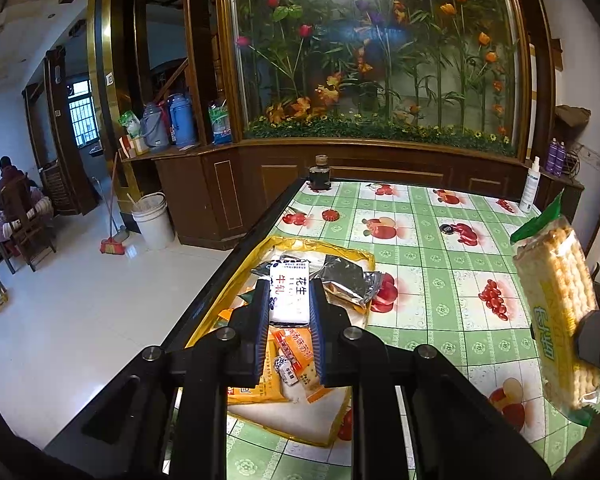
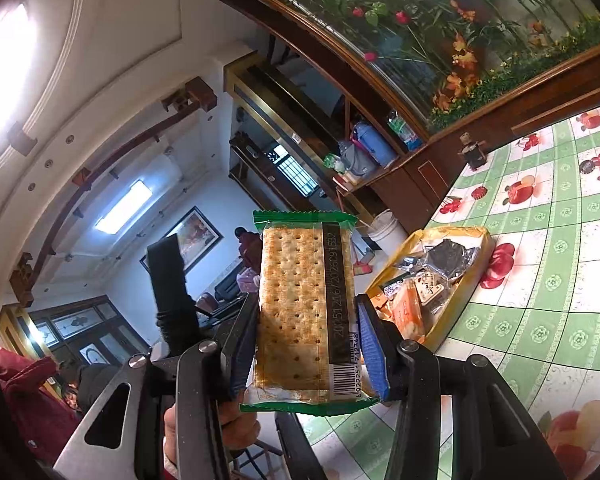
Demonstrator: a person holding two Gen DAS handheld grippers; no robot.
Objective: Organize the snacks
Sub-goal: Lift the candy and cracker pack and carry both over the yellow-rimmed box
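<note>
My left gripper (image 1: 289,300) is shut on a white nougat packet (image 1: 289,294) with black and red characters, held just above a yellow tray (image 1: 320,246) of several snack packets. My right gripper (image 2: 306,316) is shut on a green-edged cracker pack (image 2: 296,304), held upright in the air off the table's left edge. The same cracker pack shows at the right of the left wrist view (image 1: 556,312). The tray shows in the right wrist view (image 2: 452,232) with silver and orange packets inside.
The table has a green checked fruit-print cloth (image 1: 440,240). A dark bottle (image 1: 319,174) stands at its far left corner, a white spray bottle (image 1: 530,186) at the far right, a small red lid (image 1: 331,215) between. A wooden cabinet stands behind.
</note>
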